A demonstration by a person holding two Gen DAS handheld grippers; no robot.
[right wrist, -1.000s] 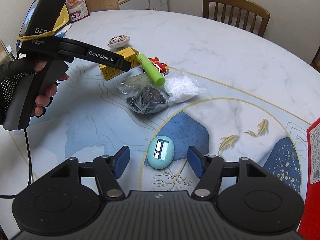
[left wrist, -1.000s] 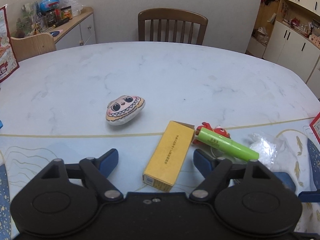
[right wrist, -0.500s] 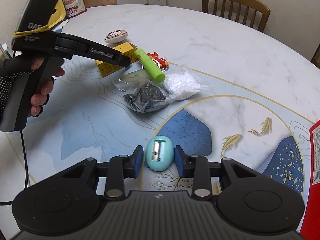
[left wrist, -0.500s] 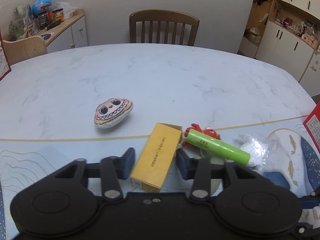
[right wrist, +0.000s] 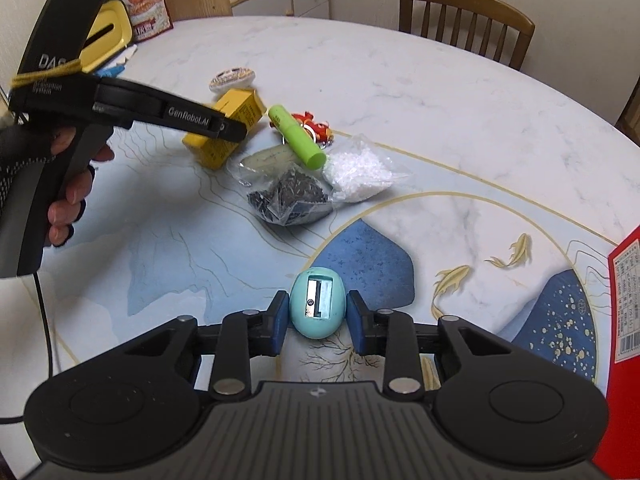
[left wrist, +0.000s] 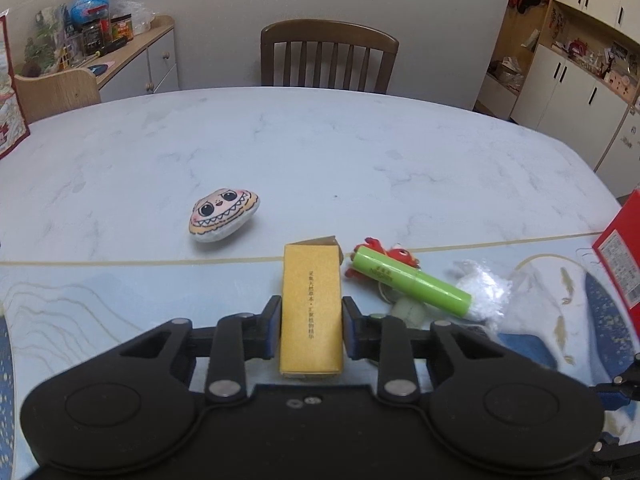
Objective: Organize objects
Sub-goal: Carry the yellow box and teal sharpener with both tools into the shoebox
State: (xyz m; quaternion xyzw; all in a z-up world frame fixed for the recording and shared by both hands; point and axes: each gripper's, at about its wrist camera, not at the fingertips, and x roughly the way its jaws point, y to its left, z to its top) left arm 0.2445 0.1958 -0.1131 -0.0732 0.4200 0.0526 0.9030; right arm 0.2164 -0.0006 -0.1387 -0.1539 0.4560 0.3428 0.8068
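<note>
Both grips looked seated: the left gripper point(left wrist: 311, 322) was clamped on the yellow box point(left wrist: 311, 308) at the near edge of the table point(left wrist: 320, 152), and the right gripper point(right wrist: 317, 318) pinched the egg-shaped sharpener point(right wrist: 318, 306). I'd have lifted both straight up, slowly, keeping the box clear of the green tube point(left wrist: 408, 286) just right of it.

The round marble table point(left wrist: 320, 152) carries a blue fish-patterned mat point(right wrist: 160, 240). On the bare marble just beyond the mat's edge lies a painted stone point(left wrist: 223, 220). On the mat near the stone lie a green tube point(left wrist: 408, 286), a bag of white granules point(right wrist: 360, 172) and a bag of dark seeds point(right wrist: 288, 196).
</note>
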